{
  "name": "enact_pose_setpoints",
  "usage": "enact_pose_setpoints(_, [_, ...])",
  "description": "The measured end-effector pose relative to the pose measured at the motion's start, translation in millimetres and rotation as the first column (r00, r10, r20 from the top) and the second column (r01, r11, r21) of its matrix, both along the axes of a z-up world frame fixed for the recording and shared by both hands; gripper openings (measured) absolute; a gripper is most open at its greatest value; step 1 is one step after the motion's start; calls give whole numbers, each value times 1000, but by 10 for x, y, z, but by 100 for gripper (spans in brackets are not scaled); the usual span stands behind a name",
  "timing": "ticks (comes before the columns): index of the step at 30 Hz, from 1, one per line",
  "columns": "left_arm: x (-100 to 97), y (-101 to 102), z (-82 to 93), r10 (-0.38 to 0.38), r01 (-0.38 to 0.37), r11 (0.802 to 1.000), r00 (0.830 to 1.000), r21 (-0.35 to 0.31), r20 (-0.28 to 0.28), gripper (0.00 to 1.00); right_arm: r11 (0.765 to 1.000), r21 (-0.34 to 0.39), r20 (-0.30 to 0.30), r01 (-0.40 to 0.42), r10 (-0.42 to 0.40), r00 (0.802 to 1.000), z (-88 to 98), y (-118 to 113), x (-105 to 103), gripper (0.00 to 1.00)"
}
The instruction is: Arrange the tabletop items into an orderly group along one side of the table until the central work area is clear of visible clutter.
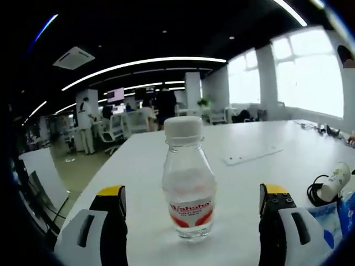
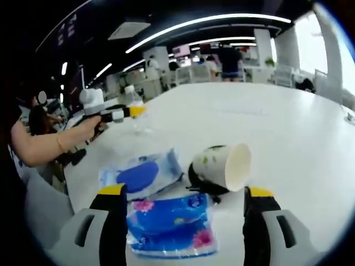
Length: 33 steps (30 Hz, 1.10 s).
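A clear plastic bottle (image 1: 188,183) with a white cap and a red label stands upright on the white table (image 1: 138,160). My left gripper (image 1: 192,202) is open, one jaw on each side of the bottle, neither touching it. In the right gripper view, my right gripper (image 2: 186,197) hangs open over a blue flowered tissue pack (image 2: 169,224). Just beyond lie a blue-and-clear packet (image 2: 141,174) and a paper cup (image 2: 224,166) tipped on its side over a black cable (image 2: 202,187). Farther left, a hand holds the left gripper (image 2: 130,112) at the bottle (image 2: 133,100).
A flat white strip (image 1: 252,155) lies mid-table. The tipped cup (image 1: 335,180), black cable (image 1: 317,191) and blue packet (image 1: 333,219) sit at the right of the left gripper view. The table edge runs close on the left, with chairs and people beyond the far end.
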<state>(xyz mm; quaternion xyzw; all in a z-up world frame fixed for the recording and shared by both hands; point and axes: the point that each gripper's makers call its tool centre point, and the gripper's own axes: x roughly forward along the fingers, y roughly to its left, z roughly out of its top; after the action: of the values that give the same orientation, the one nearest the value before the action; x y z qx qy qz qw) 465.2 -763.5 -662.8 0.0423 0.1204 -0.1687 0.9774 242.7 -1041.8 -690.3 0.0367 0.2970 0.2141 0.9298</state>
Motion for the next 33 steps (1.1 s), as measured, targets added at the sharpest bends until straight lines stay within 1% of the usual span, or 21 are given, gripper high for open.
enact_pose_setpoints(3, [-120,-23,40,-22,22,999,1000,31,-2,100,1000,0,12,-2,2,1000,20,-16,19,83])
enact_pose_setpoints(5, [-156,-26,58,-34,34,999,999,33,-2,100,1000,-6,28,-6,6,1000,40,-27,45,82])
enact_pose_setpoints(7, [-206,-55,104,-60,60,998,998,18,10,100,1000,-10,35,-10,10,999,53,-32,59,80])
enact_pose_setpoints(8, [-232,-59,104,-64,64,998,998,28,0,100,1000,-11,39,-12,12,999,59,-36,68,79])
enact_pose_setpoints(10, [-213,-68,92,-90,89,995,996,44,9,100,1000,-7,47,-14,15,999,72,-42,88,77])
enact_pose_setpoints(13, [-210,-48,66,-102,102,993,995,61,0,100,1000,6,62,-10,10,998,98,-49,128,74])
enact_pose_setpoints(16, [-181,-10,57,-118,118,992,993,40,3,100,1000,24,76,-5,3,997,124,-68,176,68])
enact_pose_setpoints(17, [-179,0,43,-122,122,992,993,37,-4,100,1000,23,77,-5,3,997,122,-75,188,67])
enact_pose_setpoints(20, [-215,12,45,-134,134,990,991,45,-8,100,1000,25,83,-1,-1,997,109,-119,245,60])
enact_pose_setpoints(22, [-265,-2,71,-153,152,987,988,53,2,100,999,43,81,4,-7,997,105,-137,271,57])
enact_pose_setpoints(25, [-348,-48,77,-192,192,979,981,72,3,100,996,86,81,13,-20,997,120,-138,297,56])
enact_pose_setpoints(28, [-457,-103,44,-221,222,970,975,98,-19,100,996,88,77,18,-25,997,101,-164,318,55])
enact_pose_setpoints(30, [-542,-150,60,-230,230,967,973,108,-20,100,995,94,73,17,-24,997,89,-169,324,54])
enact_pose_setpoints(31, [-617,-193,77,-239,240,964,971,111,-23,100,995,99,72,17,-24,997,86,-169,326,53])
enact_pose_setpoints(33, [-698,-225,88,-245,247,963,969,110,-30,100,993,118,70,13,-22,997,79,-165,329,51])
